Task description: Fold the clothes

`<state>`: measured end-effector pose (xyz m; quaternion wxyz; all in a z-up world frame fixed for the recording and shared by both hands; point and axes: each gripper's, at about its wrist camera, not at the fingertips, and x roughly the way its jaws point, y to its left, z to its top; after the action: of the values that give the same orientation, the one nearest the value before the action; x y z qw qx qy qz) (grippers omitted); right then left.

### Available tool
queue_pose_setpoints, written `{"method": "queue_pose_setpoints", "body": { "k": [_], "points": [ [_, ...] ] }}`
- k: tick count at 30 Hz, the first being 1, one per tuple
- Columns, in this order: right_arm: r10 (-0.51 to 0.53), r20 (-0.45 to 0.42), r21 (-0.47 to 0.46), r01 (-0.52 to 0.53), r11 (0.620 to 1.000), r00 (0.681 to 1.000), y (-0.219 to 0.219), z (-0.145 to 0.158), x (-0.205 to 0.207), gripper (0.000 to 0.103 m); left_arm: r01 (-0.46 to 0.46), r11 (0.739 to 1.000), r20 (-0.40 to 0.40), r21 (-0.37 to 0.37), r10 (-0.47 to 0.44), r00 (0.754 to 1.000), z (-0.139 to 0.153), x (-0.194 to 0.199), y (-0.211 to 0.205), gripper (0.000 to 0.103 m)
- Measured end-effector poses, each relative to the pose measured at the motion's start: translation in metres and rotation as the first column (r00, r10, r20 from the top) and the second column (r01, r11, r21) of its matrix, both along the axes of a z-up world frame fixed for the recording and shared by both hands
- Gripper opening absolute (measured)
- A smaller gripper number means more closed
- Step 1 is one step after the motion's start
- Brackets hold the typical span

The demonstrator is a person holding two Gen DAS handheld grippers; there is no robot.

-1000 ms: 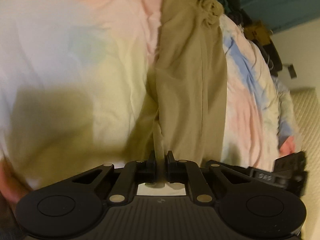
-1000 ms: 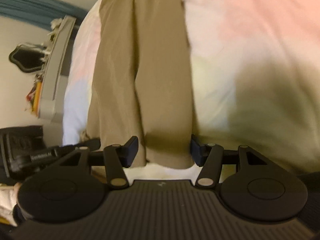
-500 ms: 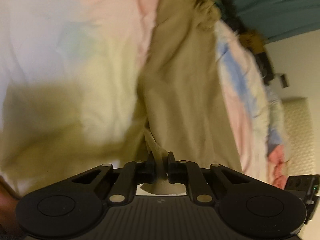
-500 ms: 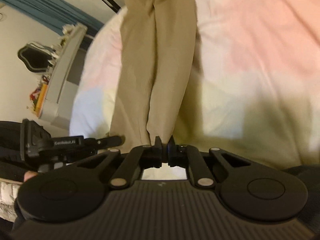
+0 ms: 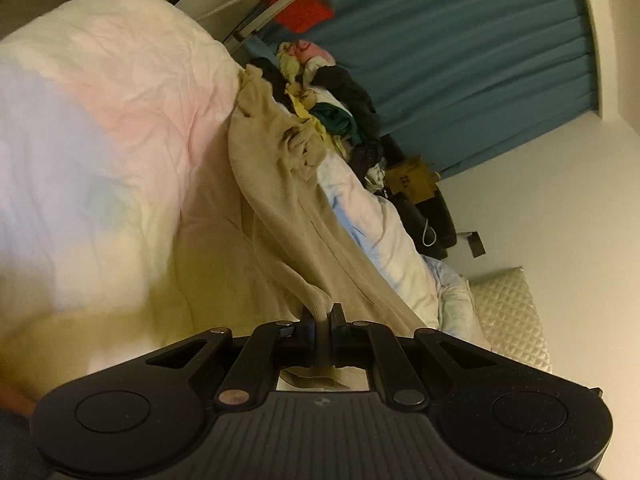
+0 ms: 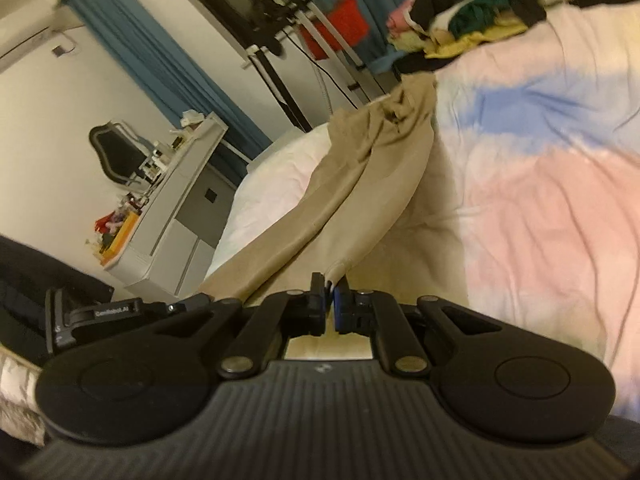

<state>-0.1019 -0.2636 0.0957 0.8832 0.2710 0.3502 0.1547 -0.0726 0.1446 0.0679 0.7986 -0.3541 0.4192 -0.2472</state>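
A long tan garment [image 5: 288, 208] lies stretched over a pastel tie-dye bed cover [image 5: 120, 128]. My left gripper [image 5: 322, 314] is shut on one near end of it, and cloth passes between the fingers. My right gripper [image 6: 330, 292] is shut on the other near corner of the tan garment [image 6: 372, 184]. Both near ends are lifted off the bed, and the far end rests bunched near a clothes pile. The left gripper [image 6: 96, 314] shows at the left of the right wrist view.
A pile of mixed clothes [image 5: 332, 92] sits at the far end of the bed, also in the right wrist view [image 6: 468, 20]. Blue curtains [image 5: 460, 60] hang behind. A white desk [image 6: 172, 208] and a chair [image 6: 116, 152] stand off the bed. A quilted pillow [image 5: 508, 312] lies at right.
My right gripper closed on the garment's near corner. Both grippers then lifted and tilted up, raising the near ends, so the room beyond the bed came into view.
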Motion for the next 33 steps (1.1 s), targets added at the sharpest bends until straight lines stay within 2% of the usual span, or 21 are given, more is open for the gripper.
{"method": "queue_pose_setpoints", "body": {
  "k": [5,7,11,13,16,18,22,27,33],
  "points": [
    [0.022,0.012,-0.017,-0.022,1.000,1.000,0.008,-0.005,-0.045,0.007,0.008,1.000,-0.036,-0.001,-0.008,0.999,-0.004,-0.050,0.006,0.007],
    [0.015,0.048,-0.053,-0.013,0.999,0.999,0.013,-0.006,-0.064,0.007,0.015,1.000,-0.044,-0.009,-0.015,0.999,-0.010,-0.062,0.007,0.006],
    [-0.018,0.076,-0.003,0.018,1.000,0.997,0.012,-0.008,-0.067,0.007,0.004,1.000,-0.046,-0.024,-0.005,0.999,-0.016,-0.062,0.009,0.007],
    [-0.044,0.085,0.002,0.044,0.999,0.995,0.010,-0.010,-0.052,0.007,-0.010,0.999,-0.053,-0.031,0.008,0.999,-0.016,-0.042,0.008,0.007],
    [-0.099,0.094,0.002,0.100,0.995,0.991,0.008,-0.018,-0.006,0.007,-0.028,0.999,-0.063,-0.036,0.026,0.998,-0.018,-0.006,0.002,0.007],
    [-0.136,0.100,0.002,0.137,0.991,0.986,0.007,-0.023,0.026,0.007,-0.037,0.999,-0.055,-0.028,0.036,0.998,-0.020,0.032,-0.007,0.007],
    [-0.214,0.102,-0.003,0.216,0.976,0.971,0.010,-0.038,0.098,0.007,-0.113,0.993,-0.046,0.018,0.114,0.992,-0.031,0.113,-0.024,0.007],
    [-0.277,0.109,-0.055,0.284,0.957,0.955,0.016,-0.067,0.179,0.007,-0.155,0.976,0.021,0.153,0.154,0.988,-0.047,0.195,-0.054,0.007],
    [-0.275,0.117,-0.084,0.285,0.955,0.954,0.007,-0.117,0.244,0.007,-0.147,0.949,0.121,0.280,0.117,0.986,-0.077,0.258,-0.084,0.007]
  ]
}}
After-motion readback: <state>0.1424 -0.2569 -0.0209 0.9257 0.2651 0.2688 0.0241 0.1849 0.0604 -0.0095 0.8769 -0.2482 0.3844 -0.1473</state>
